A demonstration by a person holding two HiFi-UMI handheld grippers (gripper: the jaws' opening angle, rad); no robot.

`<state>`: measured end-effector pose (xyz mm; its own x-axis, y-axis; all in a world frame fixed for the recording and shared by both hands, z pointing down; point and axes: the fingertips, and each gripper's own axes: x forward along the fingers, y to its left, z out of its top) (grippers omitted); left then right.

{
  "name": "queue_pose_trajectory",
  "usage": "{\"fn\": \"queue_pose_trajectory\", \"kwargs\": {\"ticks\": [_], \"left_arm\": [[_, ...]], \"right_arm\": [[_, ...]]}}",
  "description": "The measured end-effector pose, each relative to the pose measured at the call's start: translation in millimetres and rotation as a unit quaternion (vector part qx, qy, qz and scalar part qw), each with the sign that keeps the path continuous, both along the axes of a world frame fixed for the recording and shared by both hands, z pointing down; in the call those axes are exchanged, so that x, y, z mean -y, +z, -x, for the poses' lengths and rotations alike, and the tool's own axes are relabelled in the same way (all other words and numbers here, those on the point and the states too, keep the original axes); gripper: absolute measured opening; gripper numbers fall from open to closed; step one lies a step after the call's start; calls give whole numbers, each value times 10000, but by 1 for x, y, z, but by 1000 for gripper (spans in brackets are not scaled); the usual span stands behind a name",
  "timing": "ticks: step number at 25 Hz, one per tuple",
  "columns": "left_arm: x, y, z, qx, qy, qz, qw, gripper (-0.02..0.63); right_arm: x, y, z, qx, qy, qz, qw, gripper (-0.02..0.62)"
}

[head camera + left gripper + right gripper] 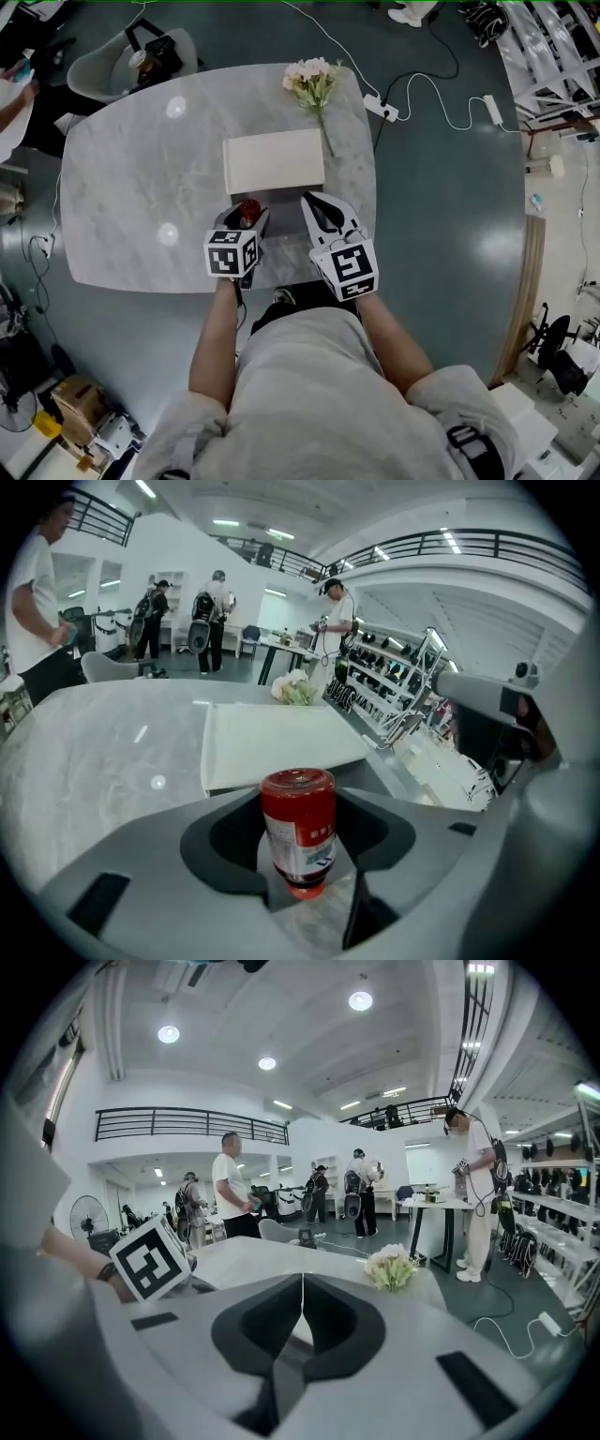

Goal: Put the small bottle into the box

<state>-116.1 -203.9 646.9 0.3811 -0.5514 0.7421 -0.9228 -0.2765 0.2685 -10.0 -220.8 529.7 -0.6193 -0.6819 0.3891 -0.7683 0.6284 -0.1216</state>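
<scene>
A small red bottle (pixel 298 827) with a white label sits between the jaws of my left gripper (pixel 300 855), which is shut on it; the bottle tilts a little. From the head view the bottle (pixel 248 210) shows as a red spot at the tip of the left gripper (pixel 246 217), just in front of the flat white box (pixel 274 160), whose lid is closed. The box (pixel 272 742) lies straight ahead of the bottle in the left gripper view. My right gripper (pixel 322 212) is shut with nothing in it, beside the left one, and its jaws (pixel 302 1307) meet.
A bunch of pale flowers (pixel 314 82) lies on the marble table (pixel 141 187) beyond the box's far right corner. A grey chair (pixel 131 56) stands at the far left. Cables and a power strip (pixel 382 108) lie on the floor to the right. Several people stand in the background.
</scene>
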Motion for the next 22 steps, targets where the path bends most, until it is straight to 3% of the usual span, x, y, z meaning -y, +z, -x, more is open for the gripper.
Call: {"fn": "queue_pose_trajectory", "kwargs": {"ticks": [8, 22], "left_arm": [[0, 30, -3, 172, 24, 559, 9983, 239], [9, 54, -12, 190, -152, 911, 9955, 239]], "right_arm": [[12, -2, -8, 59, 30, -25, 10000, 25], [19, 21, -13, -39, -83, 283, 9996, 25]]}}
